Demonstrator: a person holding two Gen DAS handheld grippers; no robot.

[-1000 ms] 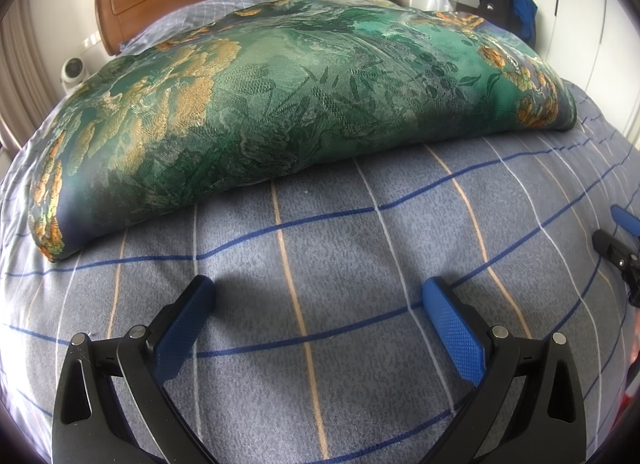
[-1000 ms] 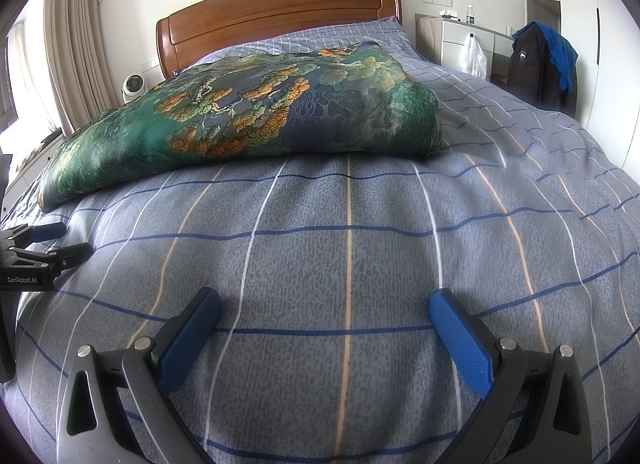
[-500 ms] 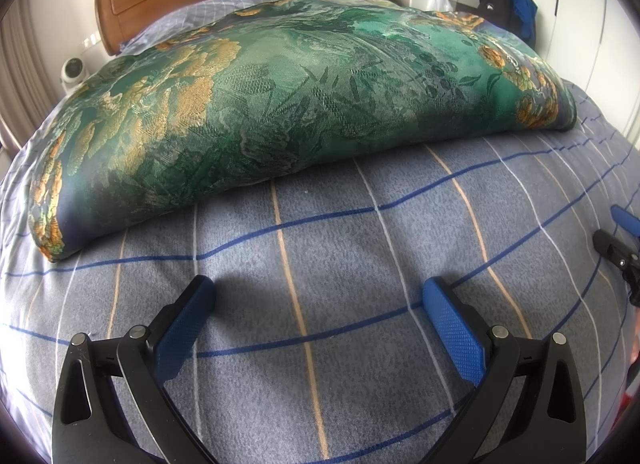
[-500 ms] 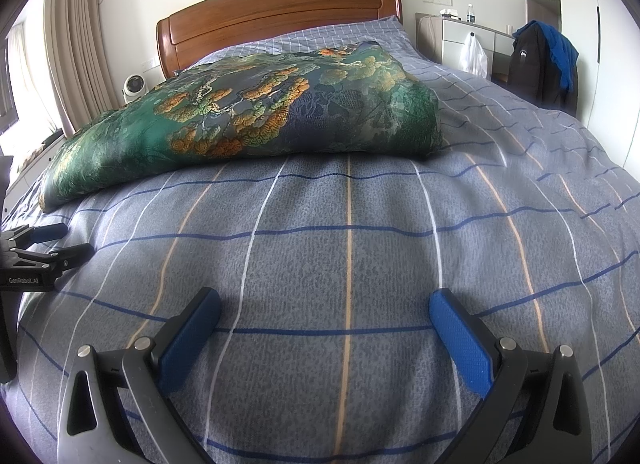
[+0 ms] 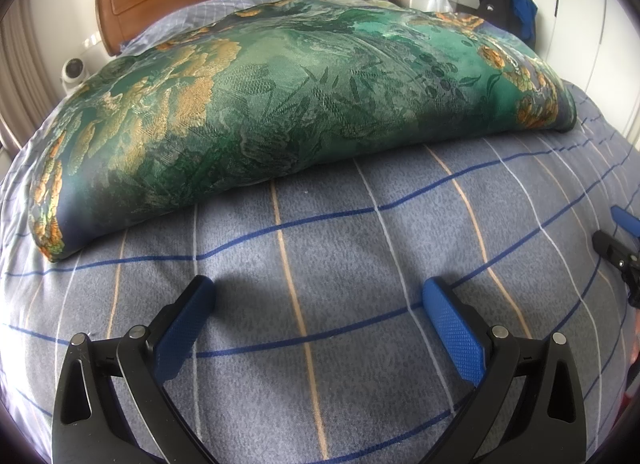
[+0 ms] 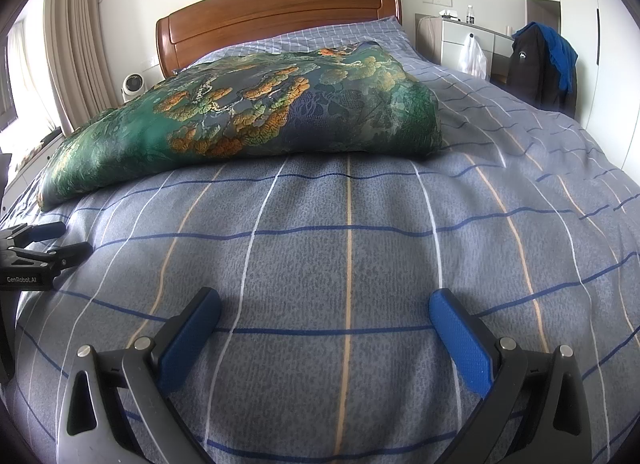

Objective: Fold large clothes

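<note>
Quilt point(image 5: 288, 104), green with orange flowers, lies folded in a thick bundle across the bed point(image 5: 360, 256), between headboard point(image 6: 280, 12) and me. Both tongs, left point(image 5: 316, 304) and right point(image 6: 326, 312), gape wide, holding nothing, low over the sheet short of the quilt's near edge, presumably staged to grab it.

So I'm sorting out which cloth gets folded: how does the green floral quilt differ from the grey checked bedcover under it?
The green floral quilt is glossy with orange flowers; the grey checked bedcover is matte with blue, white and tan lines. The quilt is a thick, puffy bundle lying across the bed; the bedcover is spread out beneath it. Neither is gripped: the left tool and right tool are both open above the bedcover.
</note>
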